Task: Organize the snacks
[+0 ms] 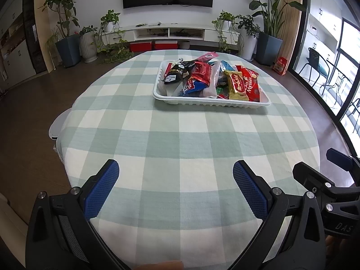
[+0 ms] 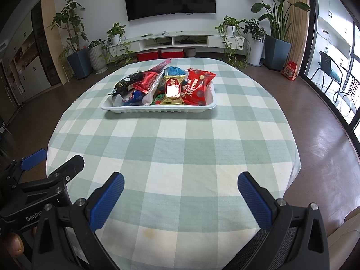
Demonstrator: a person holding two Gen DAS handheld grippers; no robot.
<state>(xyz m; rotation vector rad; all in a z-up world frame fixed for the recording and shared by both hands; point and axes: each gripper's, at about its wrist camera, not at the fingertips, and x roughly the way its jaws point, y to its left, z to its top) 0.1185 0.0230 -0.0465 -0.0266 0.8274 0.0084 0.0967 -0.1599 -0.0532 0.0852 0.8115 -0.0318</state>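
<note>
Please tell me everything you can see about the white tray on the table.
The white tray is a shallow rectangular dish that looks like thin plastic, with a ribbed outer wall and a flat rolled rim. It sits level on the green-and-white checked tablecloth, toward the far side of the table. Snack packets are heaped in it, rising above the rim. Neither gripper touches it.

Both wrist views low at near table edge, facing forward; share snack tray (image 1: 211, 102) (image 2: 158, 109).
</note>
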